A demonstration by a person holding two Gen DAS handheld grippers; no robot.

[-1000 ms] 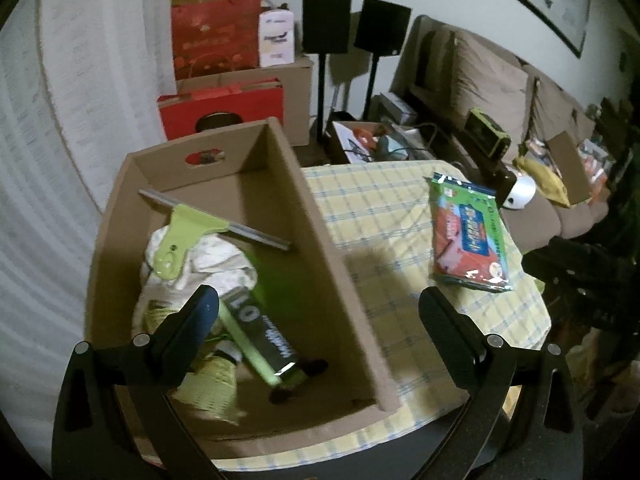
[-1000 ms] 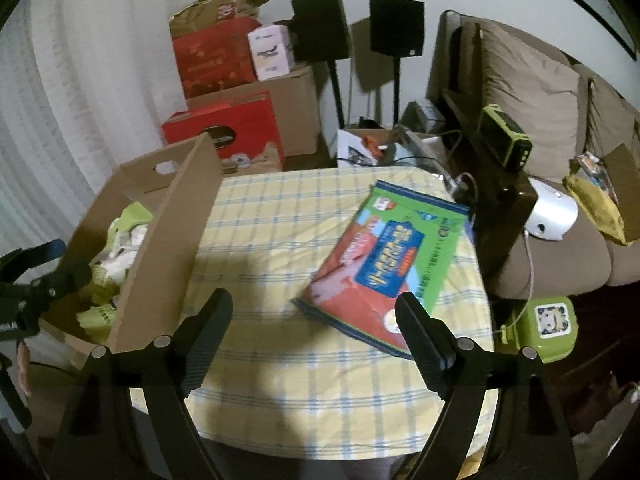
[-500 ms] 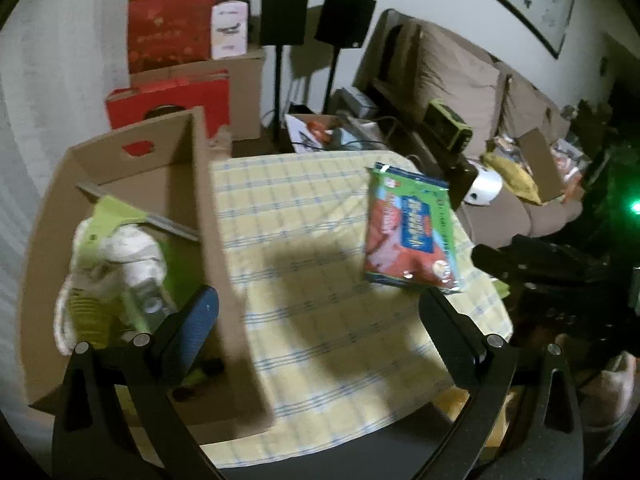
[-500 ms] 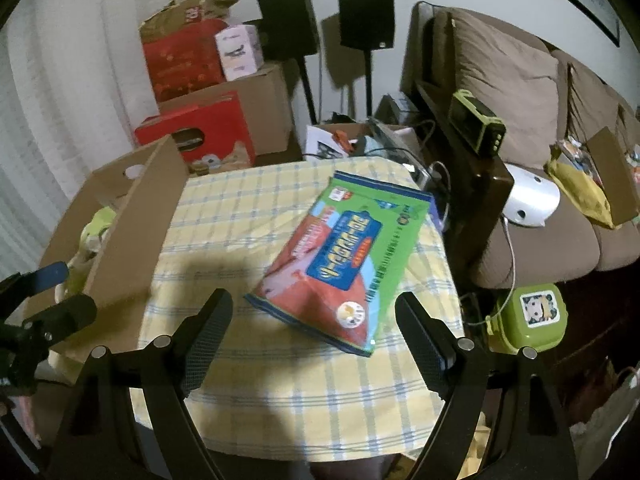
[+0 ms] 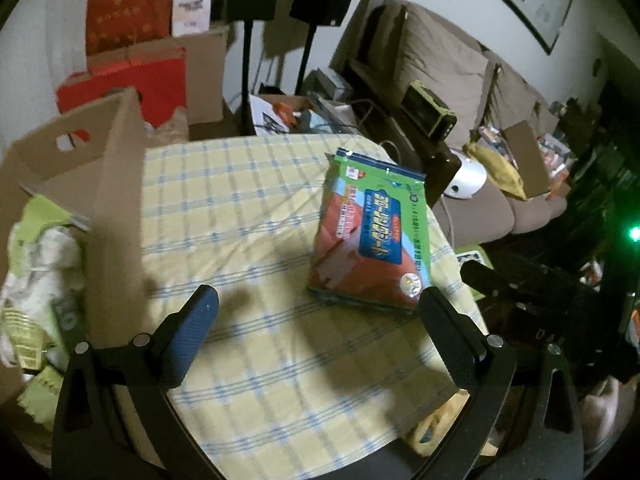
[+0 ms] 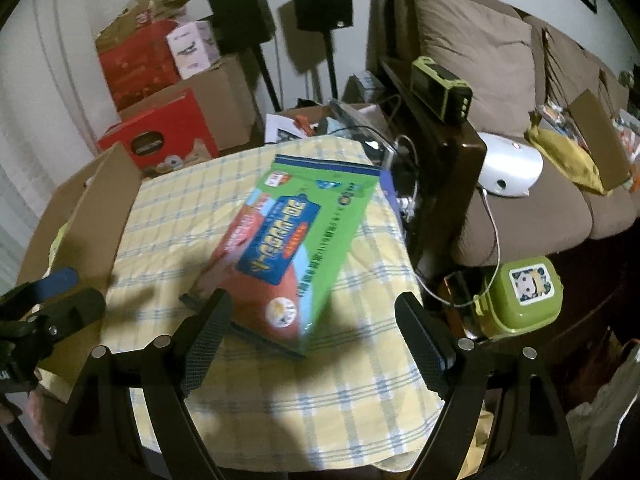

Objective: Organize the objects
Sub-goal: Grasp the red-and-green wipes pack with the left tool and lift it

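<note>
A flat green and red packet (image 5: pixel 370 236) lies on the yellow checked tablecloth (image 5: pixel 240 200); it also shows in the right wrist view (image 6: pixel 288 248). A brown cardboard box (image 5: pixel 116 184) stands at the table's left with cloths and green items inside; its wall also shows in the right wrist view (image 6: pixel 100 216). My left gripper (image 5: pixel 318 316) is open and empty above the table, left of the packet. My right gripper (image 6: pixel 312 320) is open and empty, just above the packet's near end.
A dark wooden sofa arm (image 6: pixel 444 184) with a green device (image 6: pixel 440 88) stands right of the table. Red and brown boxes (image 6: pixel 160 136) and two speakers on stands (image 6: pixel 320 0) stand behind. A green lunch box (image 6: pixel 524 296) sits on the floor at right.
My left gripper swung right, away from the box and over the tablecloth. My right gripper moved forward toward the packet, which now lies between its fingers in view.
</note>
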